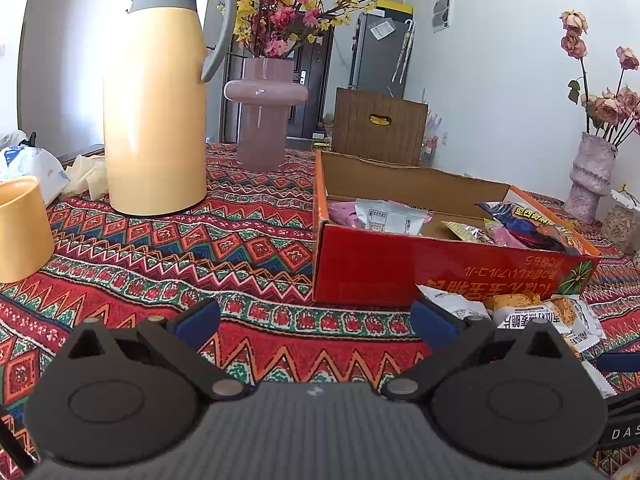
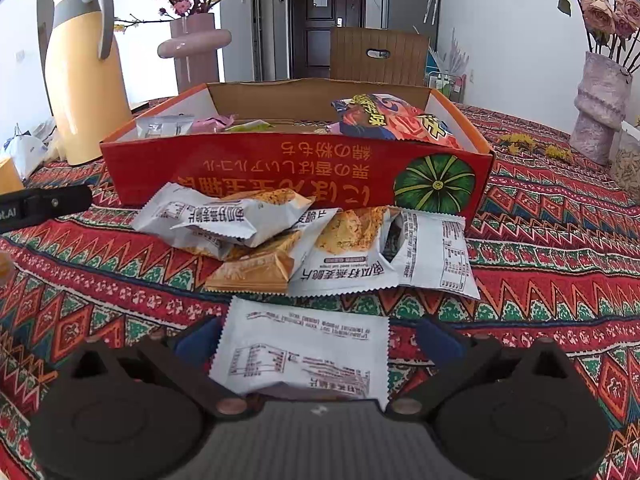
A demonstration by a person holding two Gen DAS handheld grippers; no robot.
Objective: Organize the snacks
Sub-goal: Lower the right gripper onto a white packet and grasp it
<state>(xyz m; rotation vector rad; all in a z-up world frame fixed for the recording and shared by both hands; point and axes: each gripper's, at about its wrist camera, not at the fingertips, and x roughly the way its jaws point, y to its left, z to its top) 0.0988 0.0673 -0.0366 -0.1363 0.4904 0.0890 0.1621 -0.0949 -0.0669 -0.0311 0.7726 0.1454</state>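
Note:
A red cardboard box (image 2: 240,168) stands open on the patterned tablecloth, holding a large orange-and-blue chip bag (image 2: 392,120) and some small packets (image 1: 390,216). Several white-and-orange snack packets (image 2: 280,236) lie piled on the cloth just in front of the box. One white packet (image 2: 304,352) lies face down between the fingers of my right gripper (image 2: 316,340), which is open around it without squeezing it. My left gripper (image 1: 316,320) is open and empty, low over the cloth left of the pile (image 1: 540,316) and short of the box (image 1: 400,268).
A tall yellow thermos jug (image 1: 156,96) and a pink vase (image 1: 262,120) stand behind and to the left of the box. A yellow cup (image 1: 22,228) sits at far left. A rough pink vase of roses (image 2: 600,108) stands at right. A wooden chair back (image 2: 378,56) rises behind the table.

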